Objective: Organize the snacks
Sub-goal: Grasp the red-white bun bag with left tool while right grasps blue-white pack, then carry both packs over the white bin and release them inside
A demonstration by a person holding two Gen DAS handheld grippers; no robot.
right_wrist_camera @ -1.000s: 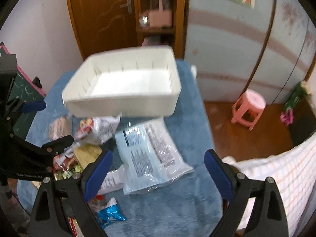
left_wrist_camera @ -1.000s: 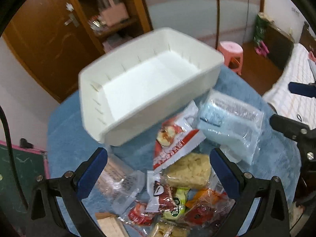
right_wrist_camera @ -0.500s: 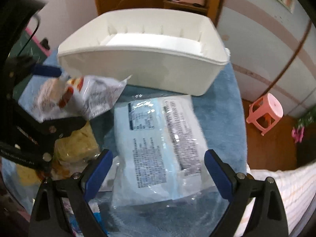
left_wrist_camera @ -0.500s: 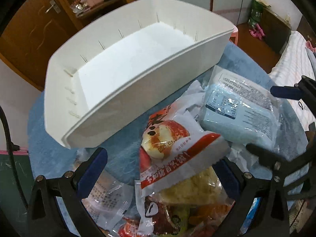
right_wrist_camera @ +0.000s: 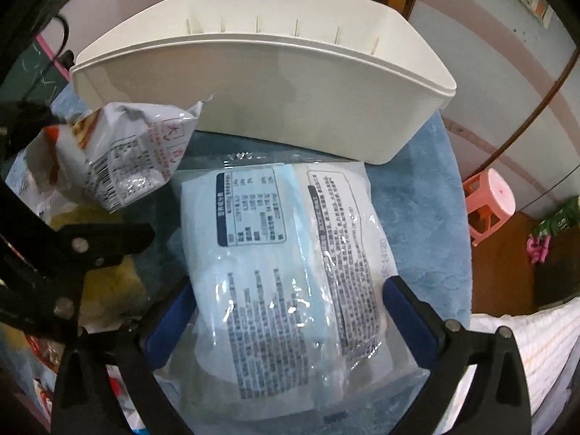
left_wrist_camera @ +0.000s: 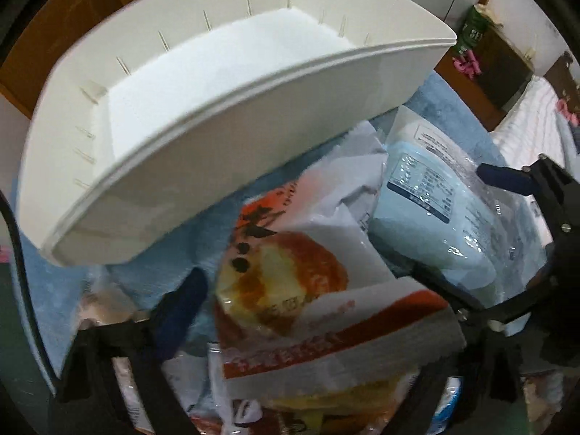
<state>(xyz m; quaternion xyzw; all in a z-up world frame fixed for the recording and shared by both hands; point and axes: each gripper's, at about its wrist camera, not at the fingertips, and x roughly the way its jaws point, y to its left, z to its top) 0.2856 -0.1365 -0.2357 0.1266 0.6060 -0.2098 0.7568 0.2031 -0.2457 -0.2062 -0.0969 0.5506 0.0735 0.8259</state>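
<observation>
Small print covers the pale blue packet (right_wrist_camera: 286, 268) and red characters mark the red-and-white wrapper (left_wrist_camera: 326, 304), seemingly Chinese, none legible.

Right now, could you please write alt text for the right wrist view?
The right gripper, jaws opening, straddles a pale blue packet on a blue cloth. A white bin stands behind it, and a red-and-white snack bag is to the left.

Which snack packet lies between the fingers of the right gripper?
The pale blue packet in clear wrap, lying flat before the white bin; the red-and-white packet sits off to its left.
</observation>
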